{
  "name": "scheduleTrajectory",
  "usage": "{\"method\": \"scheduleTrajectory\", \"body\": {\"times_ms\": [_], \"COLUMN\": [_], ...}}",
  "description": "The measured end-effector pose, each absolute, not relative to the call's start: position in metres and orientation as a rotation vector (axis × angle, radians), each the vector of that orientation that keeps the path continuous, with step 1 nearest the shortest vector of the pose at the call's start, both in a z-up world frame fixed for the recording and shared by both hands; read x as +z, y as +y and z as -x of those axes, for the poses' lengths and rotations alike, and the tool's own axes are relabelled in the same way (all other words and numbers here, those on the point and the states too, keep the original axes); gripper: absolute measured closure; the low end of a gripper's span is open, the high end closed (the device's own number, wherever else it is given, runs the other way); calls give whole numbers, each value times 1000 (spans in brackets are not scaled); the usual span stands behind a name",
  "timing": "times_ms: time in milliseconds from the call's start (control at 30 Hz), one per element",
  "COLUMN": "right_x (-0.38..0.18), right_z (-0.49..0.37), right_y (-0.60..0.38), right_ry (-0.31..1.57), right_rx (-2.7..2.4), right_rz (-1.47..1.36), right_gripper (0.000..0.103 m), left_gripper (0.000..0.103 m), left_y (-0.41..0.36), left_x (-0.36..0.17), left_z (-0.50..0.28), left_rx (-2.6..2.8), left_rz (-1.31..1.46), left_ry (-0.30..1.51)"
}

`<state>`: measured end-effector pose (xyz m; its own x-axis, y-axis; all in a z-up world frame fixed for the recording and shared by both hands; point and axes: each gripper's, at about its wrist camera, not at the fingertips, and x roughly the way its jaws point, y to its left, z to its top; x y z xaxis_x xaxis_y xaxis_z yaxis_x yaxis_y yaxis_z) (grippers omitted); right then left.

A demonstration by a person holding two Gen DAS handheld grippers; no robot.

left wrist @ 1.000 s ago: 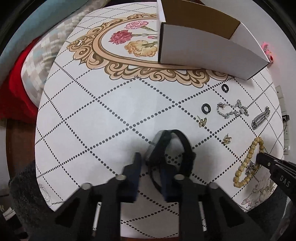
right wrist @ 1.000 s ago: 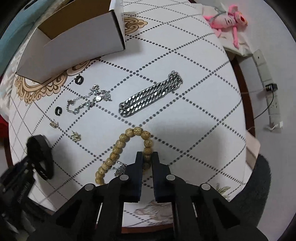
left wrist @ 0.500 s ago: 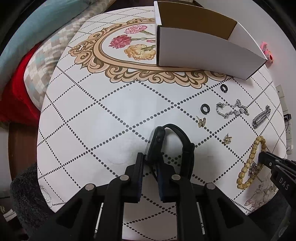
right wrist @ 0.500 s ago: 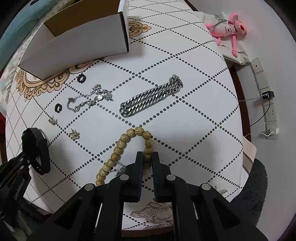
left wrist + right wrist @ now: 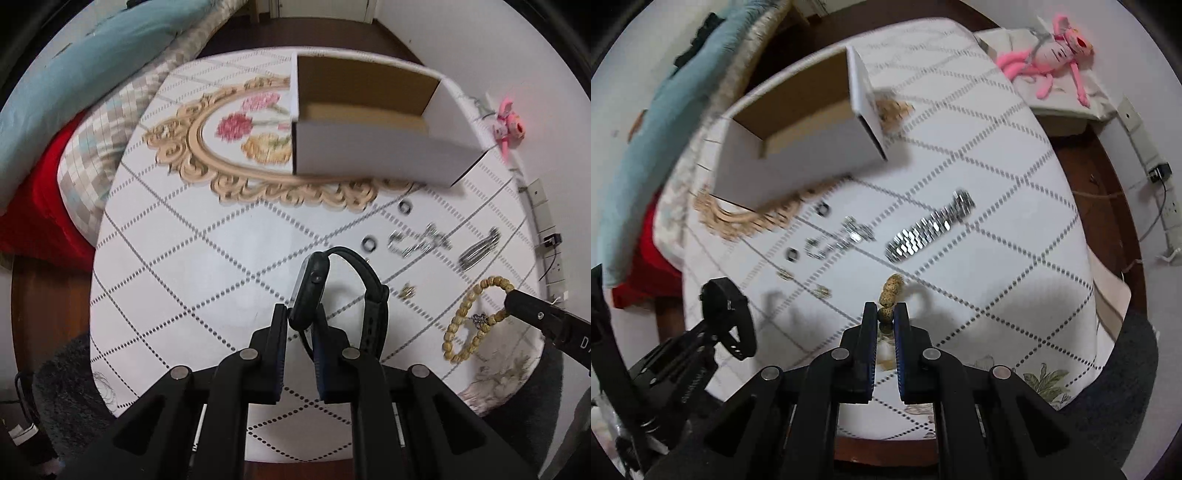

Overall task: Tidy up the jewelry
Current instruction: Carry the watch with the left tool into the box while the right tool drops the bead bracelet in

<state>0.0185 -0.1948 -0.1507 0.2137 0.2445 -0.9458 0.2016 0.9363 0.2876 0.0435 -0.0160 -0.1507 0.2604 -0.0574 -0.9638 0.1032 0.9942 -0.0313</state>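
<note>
My left gripper [image 5: 299, 317] is shut on a black smartwatch [image 5: 314, 280] and holds it above the table; the watch also shows in the right wrist view [image 5: 729, 317]. My right gripper [image 5: 885, 314] is shut on a wooden bead bracelet [image 5: 891, 291] and holds it lifted off the table; it hangs from the right gripper [image 5: 511, 299] in the left wrist view [image 5: 469, 317]. An open white cardboard box [image 5: 376, 155] stands at the far side of the table, also in the right wrist view [image 5: 798, 147].
On the patterned tablecloth [image 5: 192, 258] lie a silver chain bracelet [image 5: 929, 232], a thin silver chain [image 5: 838, 240], two dark rings [image 5: 823, 209] [image 5: 792, 254] and small gold earrings [image 5: 822, 291]. Cushions [image 5: 96, 122] lie left. A pink plush toy [image 5: 1052, 55] lies right.
Both grippers have risen, lifting the watch and the bead bracelet off the table. The left gripper closed on the watch. The box now looks nearer in both views.
</note>
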Motion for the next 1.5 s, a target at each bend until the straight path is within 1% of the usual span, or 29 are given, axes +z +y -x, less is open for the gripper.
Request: {"method": "scheduleTrajectory", "body": {"times_ms": [167, 267, 367, 433, 533, 700, 867, 933, 967, 1000, 1033, 1067, 1100, 1133, 1167, 1233, 1267, 1300, 1367, 1400, 1433, 1467, 1500], "right_x": [-109, -80, -50, -40, -41, -63, -89, -101, -105, -106, -106, -105, -103, -100, -98, -97, -96, -96, -99, -101, -104, -107, -109], "right_z": [-46, -66, -98, -118, -152, -195, -223, -231, -233, -233, -234, -233, -233, -232, -231, -226, -222, -219, -214, -213, -211, -209, -209], "right_y": [-200, -203, -198, -192, -189, -186, -182, -181, -181, -182, -183, -184, -185, -185, -186, -188, -190, -190, -192, -192, -192, -191, -190], "right_ry": [1298, 1247, 1190, 1164, 1167, 1228, 1312, 1365, 1378, 1381, 1378, 1374, 1367, 1353, 1342, 1331, 1316, 1308, 1295, 1293, 1292, 1290, 1286], "right_rx": [107, 149, 202, 211, 220, 225, 261, 259, 250, 239, 235, 232, 209, 191, 172, 93, 55, 18, -33, -44, -54, -65, -75], "right_rz": [-396, -404, -413, -397, -397, -402, -402, -396, -383, -372, -369, -365, -333, -302, -272, -190, -143, -100, -40, -21, 1, 18, 34], "right_gripper": [94, 94, 94, 94, 94, 94, 93, 93, 90, 78, 70, 53, 43, 42, 42, 28, 14, 8, 8, 6, 3, 1, 1], "left_gripper": [93, 93, 93, 93, 93, 92, 85, 79, 77, 72, 66, 61, 48, 37, 35, 33, 32, 29, 17, 6, 0, 0, 0], "left_y": [-24, -25, -29, -31, -32, -31, -30, -29, -29, -29, -28, -27, -26, -25, -23, -20, -18, -18, -15, -14, -13, -13, -13], "left_x": [-108, -90, -76, -74, -76, -94, -108, -108, -108, -106, -104, -103, -101, -101, -101, -103, -106, -108, -113, -115, -117, -120, -123], "left_z": [-64, -91, -120, -139, -166, -201, -224, -227, -227, -227, -226, -225, -224, -224, -222, -220, -219, -218, -214, -212, -210, -208, -207], "left_rx": [-155, -185, -205, -207, -212, -218, -191, -191, -188, -184, -177, -165, -153, -138, -123, -92, -64, -53, -19, -9, -1, 2, 10], "left_rz": [-10, 16, 34, 32, 37, 49, 106, 124, 125, 122, 119, 114, 106, 98, 91, 70, 51, 41, 14, 6, -2, -10, -23], "left_ry": [1241, 1212, 1192, 1187, 1198, 1261, 1337, 1338, 1337, 1334, 1325, 1317, 1309, 1303, 1294, 1281, 1282, 1279, 1255, 1248, 1242, 1240, 1242]}}
